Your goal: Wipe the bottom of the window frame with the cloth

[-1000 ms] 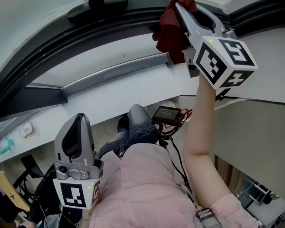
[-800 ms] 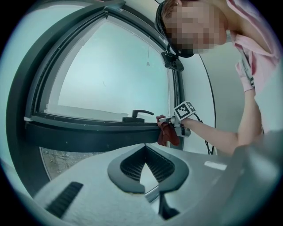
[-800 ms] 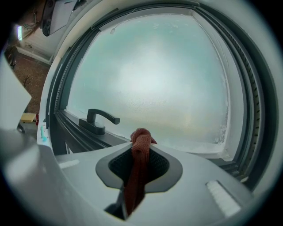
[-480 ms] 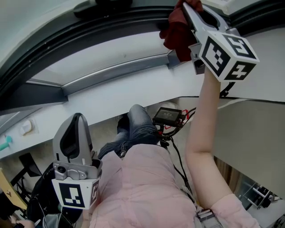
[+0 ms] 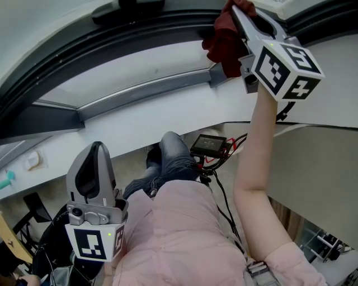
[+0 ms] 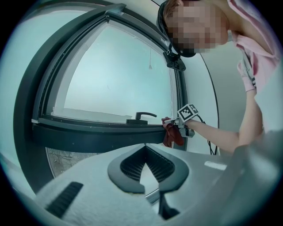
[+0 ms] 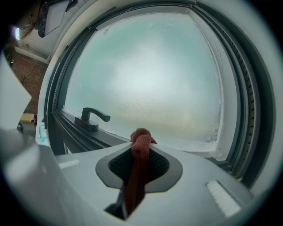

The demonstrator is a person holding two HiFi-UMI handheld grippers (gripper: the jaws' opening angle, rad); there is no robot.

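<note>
A dark red cloth (image 5: pixel 222 42) hangs from my right gripper (image 5: pixel 231 6), which is shut on it and held up against the dark bottom rail of the window frame (image 5: pixel 140 29) near its right corner. In the right gripper view the cloth (image 7: pixel 140 148) bunches up between the jaws, over the pale lower edge of the pane (image 7: pixel 190 145). My left gripper (image 5: pixel 98 147) is held low at the left, far from the window, shut and with nothing in it. From the left gripper view the cloth (image 6: pixel 170 135) shows small against the frame's bottom rail (image 6: pixel 88 132).
A black window handle (image 7: pixel 93 118) sits on the bottom rail left of the cloth. A white sill (image 5: pixel 168 106) runs under the window. Below it are the person's knee (image 5: pixel 173 153) and a black box with cables (image 5: pixel 209 145). A small teal object (image 5: pixel 8 180) lies far left.
The right gripper has slid a little to the right along the bottom rail with the cloth, then nearly stopped. The left gripper has hardly moved.
</note>
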